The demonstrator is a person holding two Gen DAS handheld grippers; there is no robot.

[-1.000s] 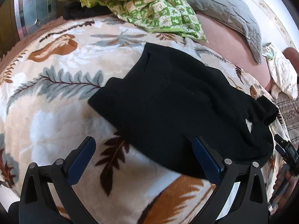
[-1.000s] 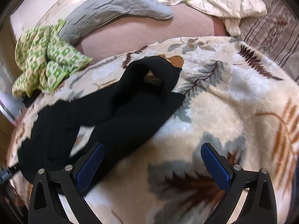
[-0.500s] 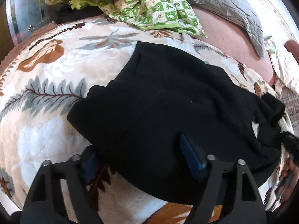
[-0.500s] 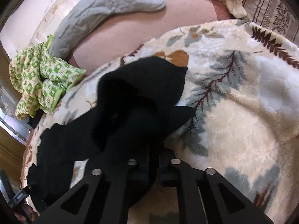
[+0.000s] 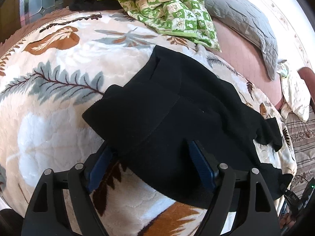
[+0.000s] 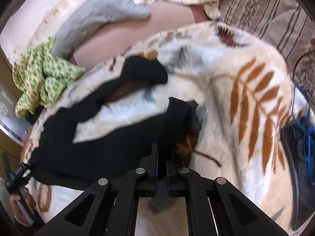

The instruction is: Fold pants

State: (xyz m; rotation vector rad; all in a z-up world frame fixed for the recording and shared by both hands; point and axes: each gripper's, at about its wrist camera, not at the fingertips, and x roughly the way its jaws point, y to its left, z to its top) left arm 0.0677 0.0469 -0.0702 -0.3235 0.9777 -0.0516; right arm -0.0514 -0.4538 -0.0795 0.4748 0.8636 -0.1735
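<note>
Black pants (image 5: 167,114) lie on a leaf-patterned blanket (image 5: 59,98), waist end toward the left wrist camera. My left gripper (image 5: 151,157) is open, its blue pads straddling the near waist edge, with cloth lying over the gap. In the right wrist view the pants (image 6: 102,137) stretch left with both legs apart. My right gripper (image 6: 161,157) is shut on the near leg's cuff, which is drawn toward me; the other leg (image 6: 141,72) lies farther back.
A green checked cloth (image 5: 167,5) and a grey quilted cover (image 5: 246,15) lie at the back of the bed. A cream pillow (image 5: 295,90) sits at the far right. A dark bag with blue cord (image 6: 299,157) lies on the blanket's right side.
My left gripper moved forward and its fingers narrowed around the waist edge. My right gripper closed on the leg cuff and pulled it right, spreading the legs apart.
</note>
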